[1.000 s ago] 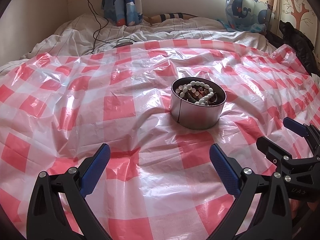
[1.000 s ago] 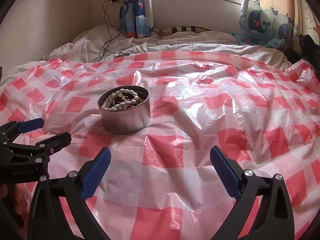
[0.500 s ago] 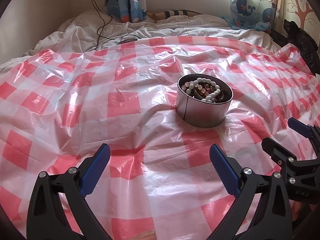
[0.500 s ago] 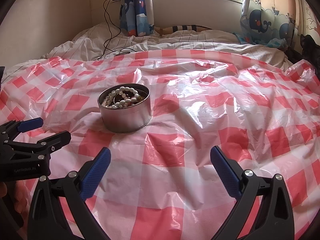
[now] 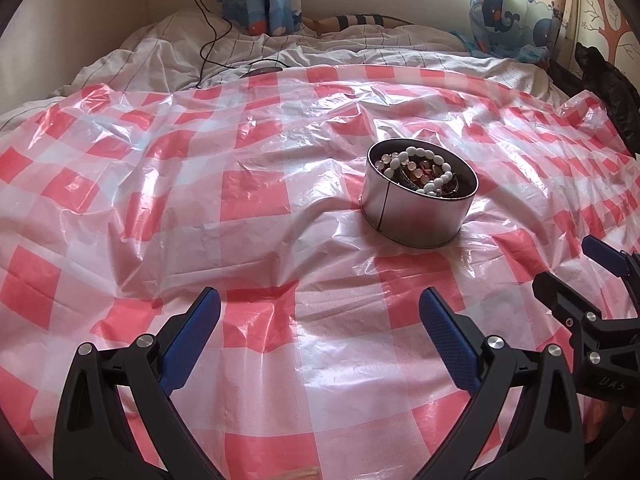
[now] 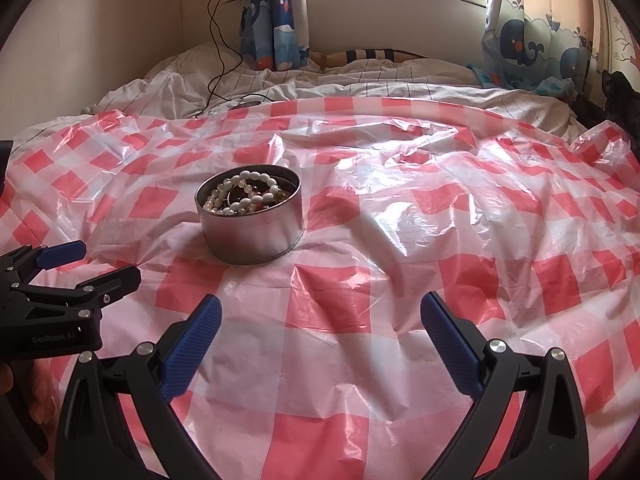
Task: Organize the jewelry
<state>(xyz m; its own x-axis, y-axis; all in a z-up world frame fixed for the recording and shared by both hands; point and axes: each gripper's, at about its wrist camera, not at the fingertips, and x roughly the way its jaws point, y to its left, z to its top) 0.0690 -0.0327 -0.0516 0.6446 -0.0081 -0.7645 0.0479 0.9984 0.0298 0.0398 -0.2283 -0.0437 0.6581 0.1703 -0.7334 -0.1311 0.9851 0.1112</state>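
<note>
A round silver tin (image 5: 416, 212) stands on the red-and-white checked plastic sheet (image 5: 256, 208); it also shows in the right wrist view (image 6: 250, 232). White bead bracelets (image 5: 420, 168) and darker jewelry lie tangled inside it; they also show in the right wrist view (image 6: 244, 194). My left gripper (image 5: 320, 324) is open and empty, well short of the tin and left of it. My right gripper (image 6: 320, 328) is open and empty, short of the tin and right of it. Each gripper shows at the other view's edge.
The sheet covers a bed with a rumpled white striped duvet (image 6: 360, 80) behind. A black charging cable (image 6: 216, 64) runs from a wall socket onto the bedding. Whale-print curtains (image 6: 532, 40) hang at the back. A dark garment (image 5: 612, 92) lies at the far right.
The left gripper has drawn back and turned left, so the tin sits farther right and away in its view. The right view has barely shifted. Both grippers stay open.
</note>
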